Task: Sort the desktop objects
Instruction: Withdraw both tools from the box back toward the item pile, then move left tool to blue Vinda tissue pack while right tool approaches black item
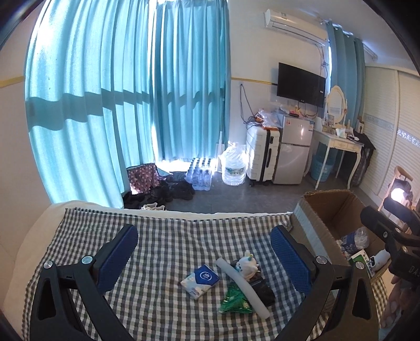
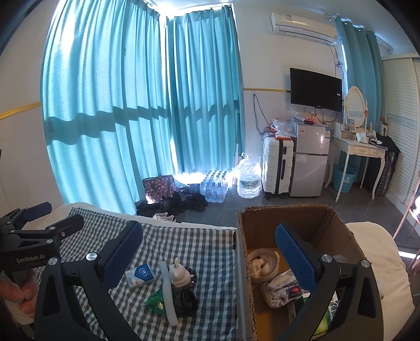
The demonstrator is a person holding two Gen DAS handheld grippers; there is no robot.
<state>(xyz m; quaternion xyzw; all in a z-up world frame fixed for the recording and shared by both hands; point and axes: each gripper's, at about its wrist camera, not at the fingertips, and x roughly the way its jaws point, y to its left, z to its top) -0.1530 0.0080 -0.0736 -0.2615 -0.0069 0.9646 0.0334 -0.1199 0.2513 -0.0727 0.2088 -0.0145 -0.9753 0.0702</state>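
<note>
Two black handheld grippers with ribbed blue pads are seen held wide apart above a bed spread with a grey-and-white checked cloth (image 1: 168, 236). Nothing is held between the jaws of the left gripper (image 1: 204, 251), which are spread above a small cluster of objects on the cloth. The jaws of the right gripper (image 2: 210, 249) are likewise parted and empty, one finger over the cloth, the other over the open cardboard box (image 2: 338, 225).

On the checked fabric, a soft blue-and-white tissue pack (image 1: 200, 280) is laid flat to the left. Just beside it on the right, a crinkled green foil packet (image 1: 235, 301) is crossed by a pale, smooth tube (image 1: 241, 283), which lies against a small white plush toy (image 1: 248, 265) and a dark glossy object (image 1: 262, 289) of uncertain kind.

To the right, the corrugated brown box stands at the cloth's edge. Inside it are seen a round, pale bowl-like container (image 2: 262, 262), a crumpled wrapped bundle (image 2: 281, 291) and a green-and-white carton (image 2: 324, 322).

Beyond the bed, a grey floor is strewn with dark shoes (image 1: 168, 192), a spotted bag (image 1: 143, 177), shrink-wrapped bottles (image 1: 200, 174) and a large clear water jug (image 1: 235, 164). Pleated turquoise curtains (image 1: 118, 91) are lit from behind. Against the far white wall stand a ribbed white suitcase (image 1: 261, 154), a silver fridge (image 1: 295, 154), a white dressing table (image 1: 338, 147) with oval mirror, a wall-mounted television (image 1: 300, 84) and an air conditioner (image 1: 294, 25).
</note>
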